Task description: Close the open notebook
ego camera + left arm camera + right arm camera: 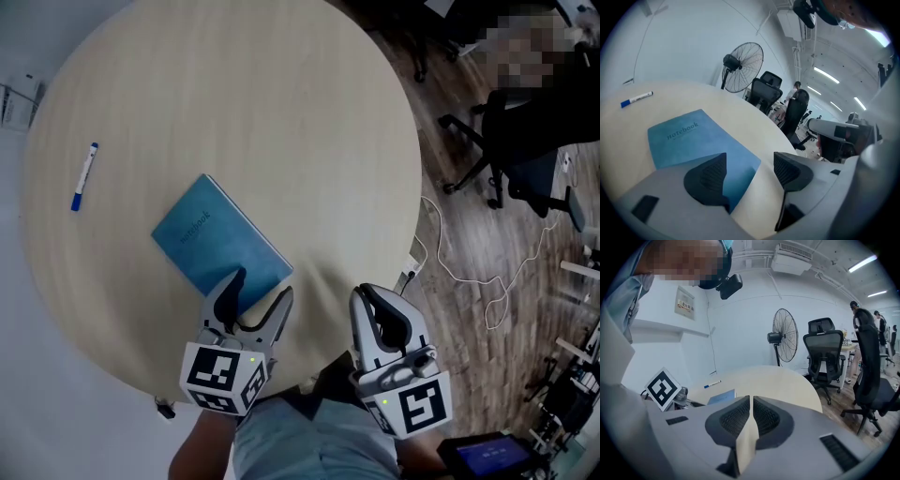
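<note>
A blue notebook (pixel 220 234) lies shut and flat on the round wooden table (pixel 234 84), its cover up with the word "notebook" (pixel 689 136) showing. My left gripper (pixel 260 286) hovers open at the notebook's near corner. Its left finger is over the cover and its right finger over bare table, with nothing between them (pixel 749 161). My right gripper (pixel 367 295) is shut on nothing, held near the table's front edge to the right of the notebook. In the right gripper view the pads meet (pixel 751 401) and the notebook (pixel 723 396) shows small beyond them.
A blue-capped marker (pixel 84 175) lies at the table's left, far from the notebook. Off the right edge are a wooden floor with a white cable (pixel 469 272) and black office chairs (pixel 525 178). A standing fan (pixel 740 63) is behind the table.
</note>
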`<act>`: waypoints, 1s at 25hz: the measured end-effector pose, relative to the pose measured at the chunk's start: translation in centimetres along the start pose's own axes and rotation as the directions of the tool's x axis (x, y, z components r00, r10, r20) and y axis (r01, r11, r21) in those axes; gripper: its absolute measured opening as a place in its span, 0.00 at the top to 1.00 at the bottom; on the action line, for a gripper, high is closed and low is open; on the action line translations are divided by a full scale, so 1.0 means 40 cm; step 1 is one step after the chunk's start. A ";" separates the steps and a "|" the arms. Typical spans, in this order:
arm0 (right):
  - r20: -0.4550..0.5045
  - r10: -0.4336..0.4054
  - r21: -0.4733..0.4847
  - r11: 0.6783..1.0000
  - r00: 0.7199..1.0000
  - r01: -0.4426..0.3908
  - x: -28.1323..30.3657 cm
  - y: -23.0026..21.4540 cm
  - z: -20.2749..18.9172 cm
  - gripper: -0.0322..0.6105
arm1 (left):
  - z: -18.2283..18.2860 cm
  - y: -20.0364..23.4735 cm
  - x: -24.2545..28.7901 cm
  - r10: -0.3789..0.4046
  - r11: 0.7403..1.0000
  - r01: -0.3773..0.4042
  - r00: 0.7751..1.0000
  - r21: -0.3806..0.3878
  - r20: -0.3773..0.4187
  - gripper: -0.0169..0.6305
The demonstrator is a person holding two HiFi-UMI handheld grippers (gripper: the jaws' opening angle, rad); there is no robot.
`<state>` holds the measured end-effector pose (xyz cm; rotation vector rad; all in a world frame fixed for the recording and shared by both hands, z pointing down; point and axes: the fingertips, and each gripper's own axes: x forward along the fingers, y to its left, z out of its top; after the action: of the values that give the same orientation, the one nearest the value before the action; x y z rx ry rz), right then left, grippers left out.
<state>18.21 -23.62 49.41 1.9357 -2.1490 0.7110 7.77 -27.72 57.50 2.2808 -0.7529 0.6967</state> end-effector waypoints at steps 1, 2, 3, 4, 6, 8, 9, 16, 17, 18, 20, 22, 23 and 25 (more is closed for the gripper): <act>0.008 0.012 -0.006 1.000 1.000 -0.012 -0.011 0.004 0.010 0.87 | 0.017 -0.010 -0.020 0.014 1.000 -0.014 0.999 -0.003 0.035 0.46; 0.017 0.026 -0.012 1.000 1.000 -0.026 -0.022 0.012 0.022 0.87 | 0.035 -0.022 -0.046 0.030 1.000 -0.030 0.997 -0.005 0.073 0.46; 0.029 0.042 -0.020 0.999 0.999 -0.042 -0.037 0.025 0.038 0.87 | 0.053 -0.035 -0.080 0.047 0.999 -0.047 0.993 -0.006 0.111 0.46; 0.043 0.062 -0.030 0.998 0.997 -0.061 -0.057 0.043 0.058 0.87 | 0.071 -0.053 -0.120 0.067 0.998 -0.067 0.986 -0.006 0.151 0.46; 0.080 0.113 -0.058 0.992 0.990 -0.109 -0.111 0.082 0.113 0.87 | 0.111 -0.101 -0.220 0.119 0.993 -0.122 0.963 -0.006 0.240 0.50; 0.120 0.170 -0.096 0.982 0.978 -0.159 -0.168 0.122 0.175 0.87 | 0.155 -0.153 -0.328 0.185 0.981 -0.194 0.923 -0.008 0.338 0.57; 0.138 0.198 -0.119 0.976 0.970 -0.183 -0.193 0.144 0.204 0.87 | 0.174 -0.174 -0.382 0.220 0.972 -0.234 0.896 -0.011 0.387 0.60; 0.222 0.390 -0.280 0.904 0.894 -0.324 -0.361 0.363 0.348 0.87 | 0.222 -0.276 -0.792 0.463 0.843 -0.529 0.626 -0.095 0.628 0.87; 0.232 0.408 -0.294 0.895 0.883 -0.336 -0.391 0.386 0.360 0.87 | 0.218 -0.295 -0.836 0.485 0.824 -0.557 0.598 -0.104 0.639 0.90; 0.246 0.425 -0.307 0.886 0.871 -0.346 -0.418 0.407 0.374 0.87 | 0.215 -0.312 -0.874 0.504 0.804 -0.585 0.572 -0.109 0.648 0.92; 0.262 0.458 -0.338 0.868 0.849 -0.364 -0.467 0.443 0.396 0.87 | 0.208 -0.342 -0.938 0.534 0.767 -0.630 0.520 -0.123 0.667 0.94; 0.261 0.480 -0.364 0.853 0.838 -0.375 -0.504 0.468 0.396 0.87 | 0.195 -0.370 -0.991 0.553 0.741 -0.655 0.474 -0.145 0.685 0.94; 0.263 0.487 -0.374 0.847 0.833 -0.377 -0.519 0.477 0.395 0.87 | 0.188 -0.383 -1.013 0.559 0.732 -0.664 0.455 -0.154 0.693 0.94; 0.273 0.503 -0.391 0.837 0.820 -0.383 -0.541 0.493 0.395 0.87 | 0.173 -0.406 -1.051 0.565 0.714 -0.681 0.422 -0.163 0.709 0.95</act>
<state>5.27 -10.45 21.73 1.4870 -2.7865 0.0200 -8.88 -8.38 19.70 2.3625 -2.0973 0.0738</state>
